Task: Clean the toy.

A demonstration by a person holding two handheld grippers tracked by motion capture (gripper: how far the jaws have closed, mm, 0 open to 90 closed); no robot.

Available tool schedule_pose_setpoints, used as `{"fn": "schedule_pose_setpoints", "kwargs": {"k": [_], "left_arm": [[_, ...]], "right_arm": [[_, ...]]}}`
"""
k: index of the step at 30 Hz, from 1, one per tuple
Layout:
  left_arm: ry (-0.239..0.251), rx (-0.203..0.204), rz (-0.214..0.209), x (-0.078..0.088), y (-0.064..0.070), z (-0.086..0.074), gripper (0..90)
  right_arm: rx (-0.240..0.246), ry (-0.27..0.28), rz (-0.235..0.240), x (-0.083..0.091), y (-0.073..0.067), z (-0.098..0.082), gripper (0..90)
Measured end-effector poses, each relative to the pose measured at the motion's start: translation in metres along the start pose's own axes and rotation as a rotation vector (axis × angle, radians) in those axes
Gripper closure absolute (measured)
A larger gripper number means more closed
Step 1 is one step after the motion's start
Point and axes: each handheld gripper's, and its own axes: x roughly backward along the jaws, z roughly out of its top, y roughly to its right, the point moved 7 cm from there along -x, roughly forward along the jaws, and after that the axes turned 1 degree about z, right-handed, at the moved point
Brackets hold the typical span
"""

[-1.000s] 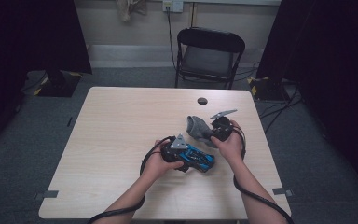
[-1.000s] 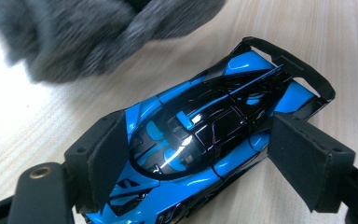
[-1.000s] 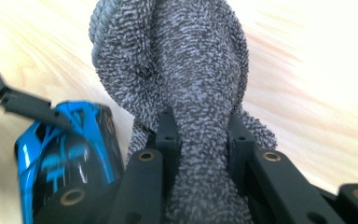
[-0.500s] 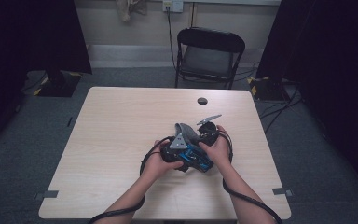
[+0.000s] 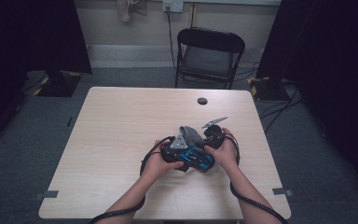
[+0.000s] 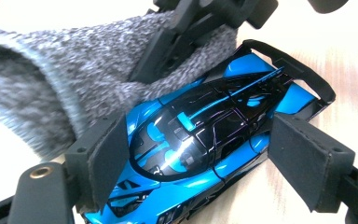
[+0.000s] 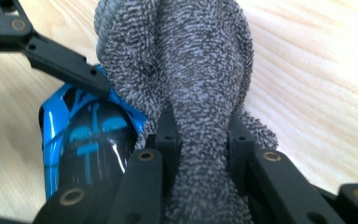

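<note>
Dark curtains are hanging on both sides of the room, and a black folding chair point(image 5: 209, 56) is standing beyond a pale wooden table point(image 5: 112, 140). Near the table's middle, the left gripper point(image 6: 205, 163) is straddling a blue toy car point(image 6: 200, 140), its jaws spread on either side of the body; whether the pads are touching it I cannot tell. Against the car's right, the right gripper point(image 7: 200, 140) is pinching a grey fuzzy sock point(image 7: 191, 65), whose open mouth is gaping beside the car. A small black disc point(image 5: 202, 101) is lying near the far edge.
</note>
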Motion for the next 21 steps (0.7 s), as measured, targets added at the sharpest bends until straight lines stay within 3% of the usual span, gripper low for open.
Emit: {"fn": "schedule_pose_setpoints", "kwargs": {"k": [13, 21], "left_arm": [[-0.003, -0.005, -0.001, 0.0, 0.0, 0.0, 20.1], [-0.003, -0.007, 0.0, 0.0, 0.001, 0.0, 20.1]], "right_arm": [[-0.012, -0.02, 0.014, 0.021, 0.009, -0.024, 72.7], [-0.023, -0.03, -0.002, 0.035, 0.015, -0.037, 72.7]]}}
